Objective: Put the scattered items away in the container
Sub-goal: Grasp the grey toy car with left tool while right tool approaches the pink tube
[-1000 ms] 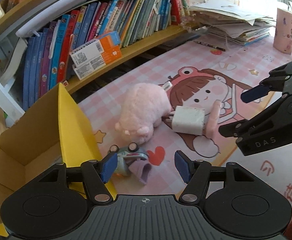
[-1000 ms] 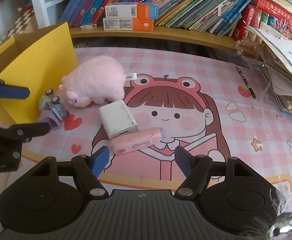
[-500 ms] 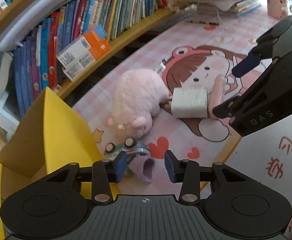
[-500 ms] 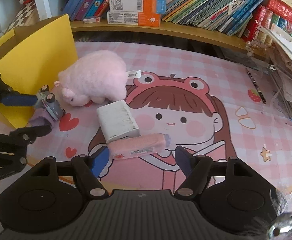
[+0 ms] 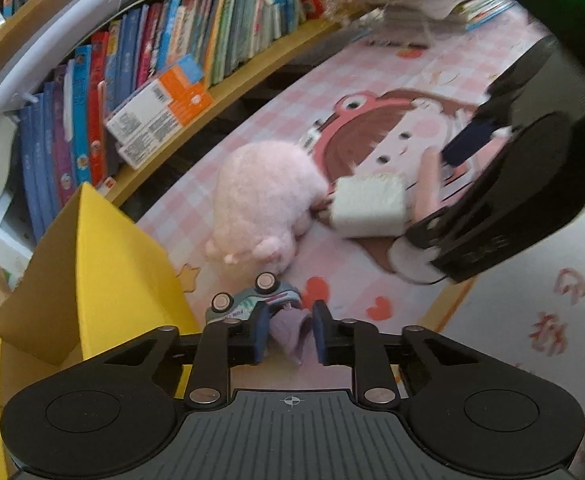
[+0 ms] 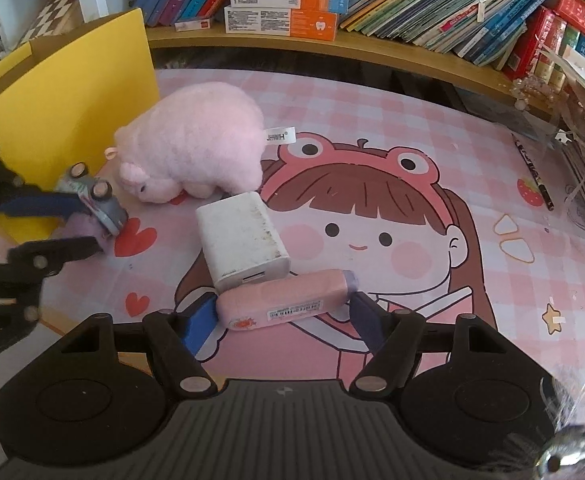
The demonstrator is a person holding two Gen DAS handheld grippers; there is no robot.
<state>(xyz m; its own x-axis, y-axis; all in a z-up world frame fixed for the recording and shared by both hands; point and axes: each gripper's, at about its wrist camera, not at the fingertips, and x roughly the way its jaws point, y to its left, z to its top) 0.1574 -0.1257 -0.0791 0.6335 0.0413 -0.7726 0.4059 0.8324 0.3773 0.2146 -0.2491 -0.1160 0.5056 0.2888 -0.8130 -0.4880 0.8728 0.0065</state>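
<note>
1. The left gripper [image 5: 288, 334] has its fingers narrowed around a small lilac cloth piece [image 5: 290, 330]. Whether the pads already press it I cannot tell. There is a sliver of gap on the right side.
2. The right gripper [image 6: 282, 322] is spread wide, its fingers either side of a pink tube [image 6: 286, 298] lying flat on the mat. They are not touching it.
3. Just beyond the cloth, a toy car [image 5: 252, 300] lies on its side, touching the cloth.
4. Further out sit a white charger block [image 6: 242, 238], touching the tube, and a pink plush pig [image 6: 194, 144].
5. The yellow cardboard box [image 5: 108, 256], open, stands just left of the car. None of these items is in it yet.
6. Judged step: both tools are at the grasp stage. Next, each should pinch firmly, lift clear, and carry leftward over the box wall. The car may snag on the cloth.
</note>
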